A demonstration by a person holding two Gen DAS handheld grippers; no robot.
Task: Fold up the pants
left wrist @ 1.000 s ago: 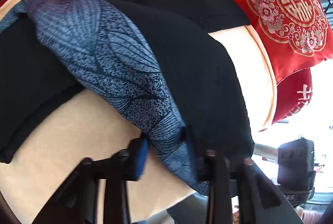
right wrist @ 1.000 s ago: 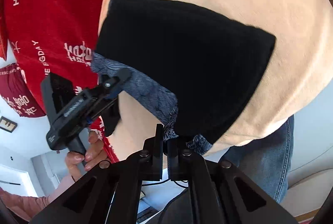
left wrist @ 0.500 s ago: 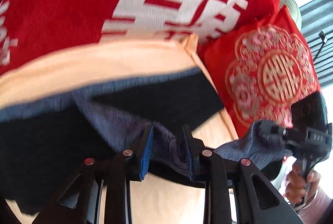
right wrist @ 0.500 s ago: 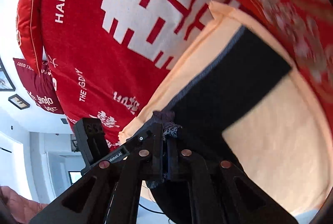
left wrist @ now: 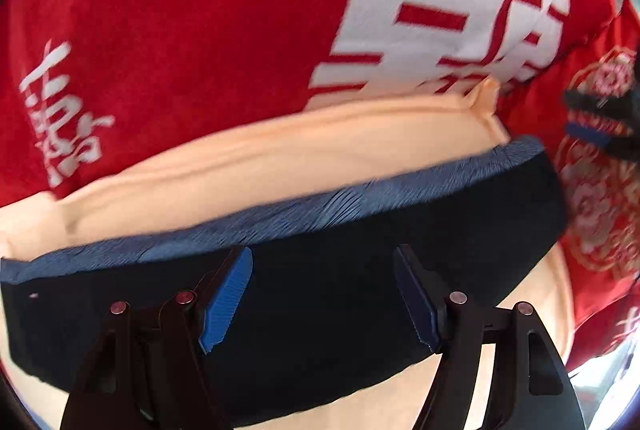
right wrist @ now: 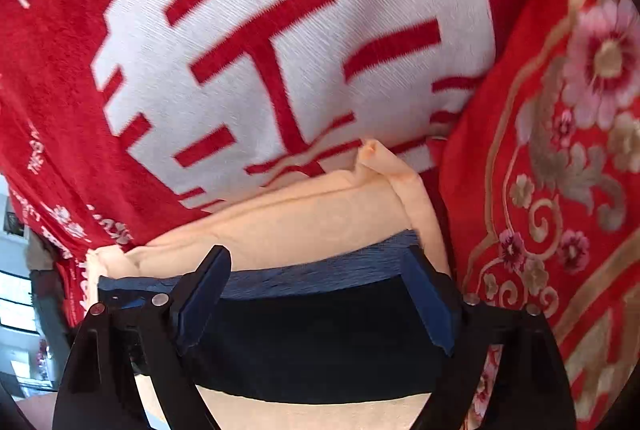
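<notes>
The pants lie folded as a dark band across the peach cushion, with a blue patterned strip along the far edge. My left gripper is open just above the dark cloth, its blue pads spread wide and holding nothing. In the right wrist view the pants lie under my right gripper, which is also open and empty. The blue strip runs between its fingertips. The right gripper's tip shows at the left wrist view's right edge.
A large red cushion with white characters stands right behind the peach cushion. A red embroidered floral cushion stands close on the right. A room with a window shows at the far left.
Both grippers carried the pants' edge forward over the cushion, then opened and let it go. The cloth now lies flat, folded over itself.
</notes>
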